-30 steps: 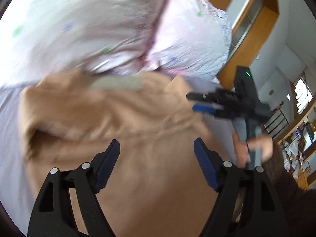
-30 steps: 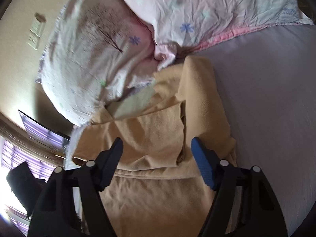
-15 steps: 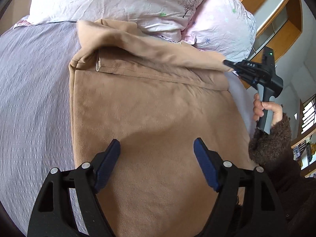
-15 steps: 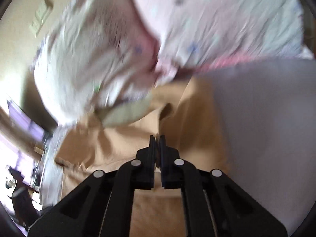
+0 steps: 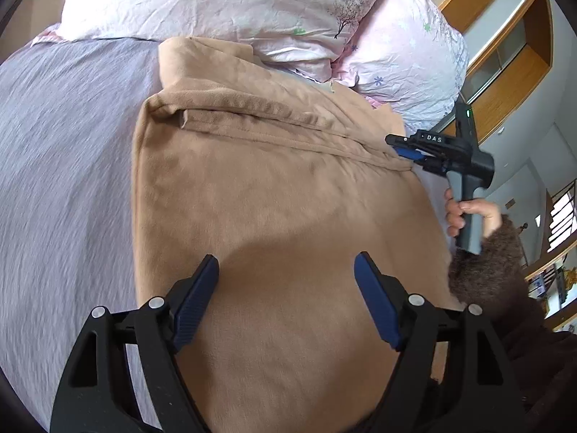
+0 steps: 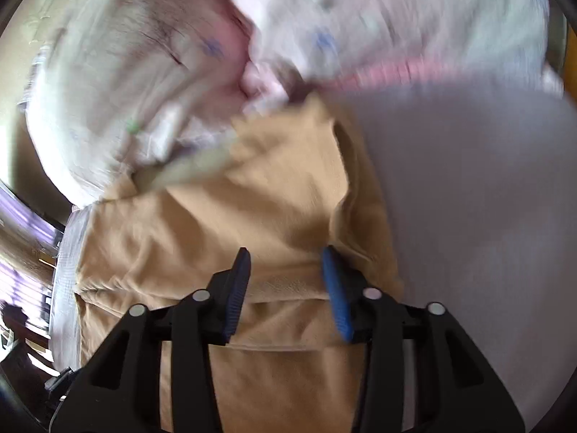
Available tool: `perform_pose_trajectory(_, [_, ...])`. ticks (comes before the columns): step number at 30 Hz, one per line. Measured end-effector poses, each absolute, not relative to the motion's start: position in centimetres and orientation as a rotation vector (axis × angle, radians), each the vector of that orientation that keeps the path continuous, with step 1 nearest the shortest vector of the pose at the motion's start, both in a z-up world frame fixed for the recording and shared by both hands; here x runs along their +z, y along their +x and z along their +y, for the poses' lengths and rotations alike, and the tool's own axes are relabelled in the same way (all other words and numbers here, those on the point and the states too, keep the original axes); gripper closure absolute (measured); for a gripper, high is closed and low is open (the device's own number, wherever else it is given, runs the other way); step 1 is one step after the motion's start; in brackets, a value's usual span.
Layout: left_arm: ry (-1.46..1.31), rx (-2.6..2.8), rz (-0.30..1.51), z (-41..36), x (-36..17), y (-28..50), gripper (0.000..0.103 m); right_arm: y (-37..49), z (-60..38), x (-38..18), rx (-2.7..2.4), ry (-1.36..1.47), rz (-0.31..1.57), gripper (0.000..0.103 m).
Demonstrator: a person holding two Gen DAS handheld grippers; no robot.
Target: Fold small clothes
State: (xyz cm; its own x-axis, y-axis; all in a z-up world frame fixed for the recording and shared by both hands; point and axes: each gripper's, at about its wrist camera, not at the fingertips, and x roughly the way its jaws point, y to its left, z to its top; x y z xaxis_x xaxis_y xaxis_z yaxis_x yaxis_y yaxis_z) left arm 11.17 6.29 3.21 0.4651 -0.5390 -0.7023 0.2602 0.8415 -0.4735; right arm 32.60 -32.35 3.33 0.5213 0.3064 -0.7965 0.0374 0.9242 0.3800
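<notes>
The tan garment (image 5: 281, 216) lies spread on the bed (image 5: 65, 166), under and ahead of both tools. Left tool (image 5: 286, 299) hangs wide above it; right tool (image 6: 286, 281) stands half-open, empty, at the folded far hem. Next, I judge: pinch an edge and fold across.

The garment (image 5: 274, 216) lay spread on the bed (image 5: 61, 151), its far end touching the two pillows (image 5: 223, 3) at the bed's head. A folded band of the garment ran across it near the pillows. The left gripper (image 5: 286, 288) hung over the garment's near part. The right gripper (image 5: 405, 148) sat at the garment's right edge, beside the folded band, below the right-hand pillow.
</notes>
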Motion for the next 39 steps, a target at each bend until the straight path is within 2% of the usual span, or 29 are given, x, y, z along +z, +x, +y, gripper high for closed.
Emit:
perform_pose_trajectory(2, [-0.313,-0.509,0.94,7.6,4.1,8.7,0.023,29.8,-33.1,4.9,0.227,0.408,0.986,0.052])
perform_pose_trajectory(3, [-0.307,-0.507,0.93,8.4,4.5,7.4,0.015,27.5,-33.6,5.9,0.293,0.424,0.954,0.033])
perform_pose_trajectory(4, [-0.306,-0.505,0.92,9.1,4.8,6.1,0.01,25.1,-33.7,6.7,0.354,0.426,0.935,0.02])
perform_pose_trajectory(5, [-0.318,-0.507,0.901,10.1,5.1,4.4,0.006,22.1,-33.8,7.3,0.449,0.421,0.927,0.017])
perform_pose_trajectory(8, [-0.377,-0.538,0.88,12.6,4.7,0.4,0.005,15.1,-34.4,7.4,0.642,0.391,0.957,0.014])
perform_pose_trajectory(12, [-0.381,-0.528,0.945,14.1,2.1,-2.9,0.005,5.7,-34.8,4.6,0.686,0.26,1.118,0.013])
perform_pose_trajectory(17, [-0.378,-0.525,1.032,13.5,-1.3,-3.6,0.005,4.1,-37.5,-0.1,0.566,0.33,1.253,0.013])
perform_pose_trajectory(20, [-0.417,-0.483,1.043,13.8,-2.3,-2.9,0.006,4.3,-38.9,-2.4,0.54,0.421,1.26,0.019])
perform_pose_trajectory(22, [-0.446,-0.473,1.039,14.1,-2.6,-2.6,0.008,4.4,-38.5,-3.1,0.584,0.46,1.245,0.028])
perform_pose_trajectory(23, [-0.472,-0.478,1.033,14.2,-2.7,-2.5,0.014,4.1,-38.5,-3.1,0.608,0.468,1.239,0.031])
perform_pose_trajectory(24, [-0.512,-0.495,1.03,14.3,-2.9,-2.2,0.026,4.3,-38.0,-3.4,0.636,0.47,1.236,0.045])
perform_pose_trajectory(25, [-0.544,-0.512,1.035,14.3,-3.1,-1.9,0.03,4.5,-37.4,-3.6,0.665,0.474,1.239,0.07])
perform_pose_trajectory(26, [-0.568,-0.523,1.046,14.1,-3.4,-1.7,0.043,4.8,-37.1,-3.8,0.684,0.471,1.242,0.085])
perform_pose_trajectory(27, [-0.584,-0.536,1.057,13.8,-3.5,-1.7,0.066,5.0,-36.8,-3.7,0.711,0.45,1.247,0.096])
perform_pose_trajectory(29, [-0.633,-0.572,1.099,13.5,-3.6,-1.9,0.093,4.5,-35.8,-2.4,0.778,0.406,1.214,0.097])
perform_pose_trajectory(30, [-0.649,-0.577,1.105,13.5,-3.4,-1.9,0.096,4.4,-35.7,-1.6,0.803,0.396,1.183,0.097])
perform_pose_trajectory(32, [-0.668,-0.587,1.097,14.0,-2.1,-1.9,0.098,4.7,-35.6,0.6,0.83,0.392,1.111,0.097])
perform_pose_trajectory(35, [-0.638,-0.598,0.979,14.8,2.8,-0.1,0.098,6.9,-36.3,4.7,0.842,0.4,0.947,0.097])
perform_pose_trajectory(39, [-0.602,-0.557,0.829,15.4,7.8,6.4,0.098,14.8,-36.5,9.4,0.775,0.432,0.742,0.097])
